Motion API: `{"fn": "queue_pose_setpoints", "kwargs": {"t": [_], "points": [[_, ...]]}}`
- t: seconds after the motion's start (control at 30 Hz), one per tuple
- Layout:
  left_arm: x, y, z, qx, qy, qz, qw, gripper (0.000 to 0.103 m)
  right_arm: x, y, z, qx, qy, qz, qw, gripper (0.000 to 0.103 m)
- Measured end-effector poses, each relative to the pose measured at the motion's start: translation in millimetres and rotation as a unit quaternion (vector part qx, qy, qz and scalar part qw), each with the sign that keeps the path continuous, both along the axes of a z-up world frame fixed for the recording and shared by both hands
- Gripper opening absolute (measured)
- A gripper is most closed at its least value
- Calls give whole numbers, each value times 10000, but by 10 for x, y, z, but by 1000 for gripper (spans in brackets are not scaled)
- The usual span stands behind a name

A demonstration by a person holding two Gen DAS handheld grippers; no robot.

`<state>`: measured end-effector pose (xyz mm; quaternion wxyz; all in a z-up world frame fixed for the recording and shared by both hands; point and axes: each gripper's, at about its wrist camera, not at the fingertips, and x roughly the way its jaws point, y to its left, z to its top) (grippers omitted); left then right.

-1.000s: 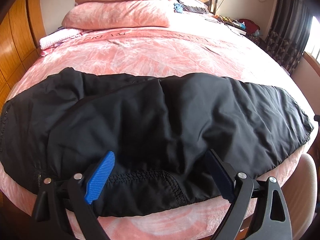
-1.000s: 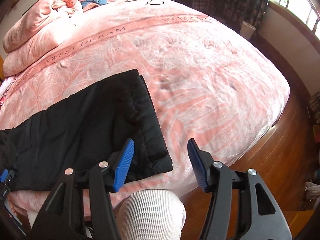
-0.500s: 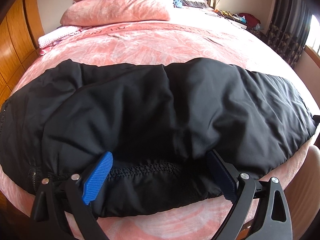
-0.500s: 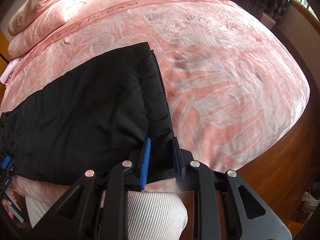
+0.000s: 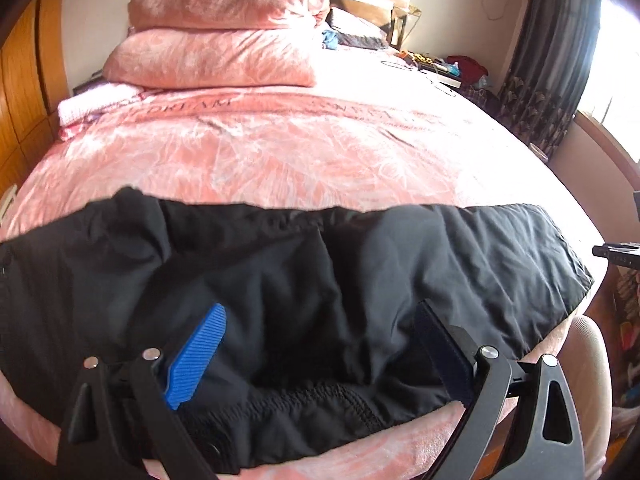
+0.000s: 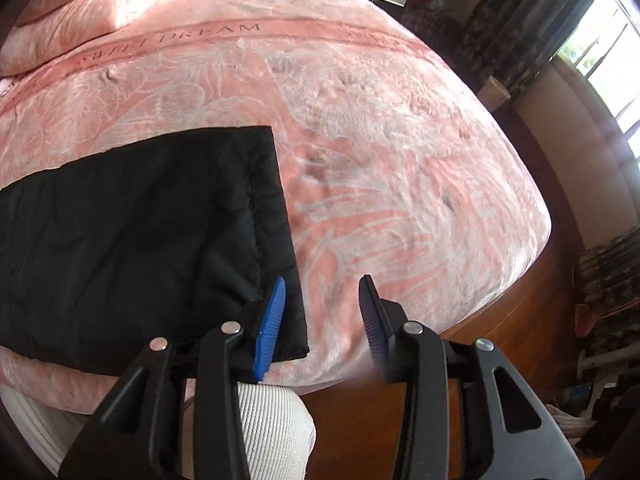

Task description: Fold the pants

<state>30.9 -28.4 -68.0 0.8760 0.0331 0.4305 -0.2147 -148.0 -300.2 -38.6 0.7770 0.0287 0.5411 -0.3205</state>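
Black pants [image 5: 360,272] lie on a pink, white-swirled bedspread [image 6: 360,140]; gripper pads [image 6: 272,320] are blue.

Daylight pours in from the window [image 5: 618,72] on the right, blown out to white glare in both views. The pink bedspread [image 5: 280,148] is bright and washed out; the black pants [image 5: 360,272] lose detail in shadow. Fisheye curvature bends the edges, corners vignette dark, with slight motion blur.

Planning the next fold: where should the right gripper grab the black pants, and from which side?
Judging by the pose, take the near corner of the leg hem of the black pants, coming in from the bed's near edge. It lies flat just beside the open right gripper, whose jaws have just been opening and hold nothing.
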Motion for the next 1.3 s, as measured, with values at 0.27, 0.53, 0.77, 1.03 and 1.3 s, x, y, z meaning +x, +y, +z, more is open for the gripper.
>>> {"fn": "queue_pose_setpoints", "kwargs": {"t": [0.27,0.53,0.77,1.03,1.3], "points": [[919,75,109,-369,505,-843,9945,94,739,1019,-114,1497,-439,1847,9703,39],[1221,13,-223,27,1121,-1776,9777,90,1319,1923,-336,2068,-245,2905,9339,38],[1495,109,-329,317,1620,-2860,9439,82,1522,2120,-569,2325,-51,3025,9243,38],[1518,-44,-582,517,1974,-3382,9187,76,1553,2193,-734,2288,85,2972,9269,42],[1726,42,-614,482,2280,-3401,9111,79,1576,2267,-805,2117,142,3168,9244,48]]}}
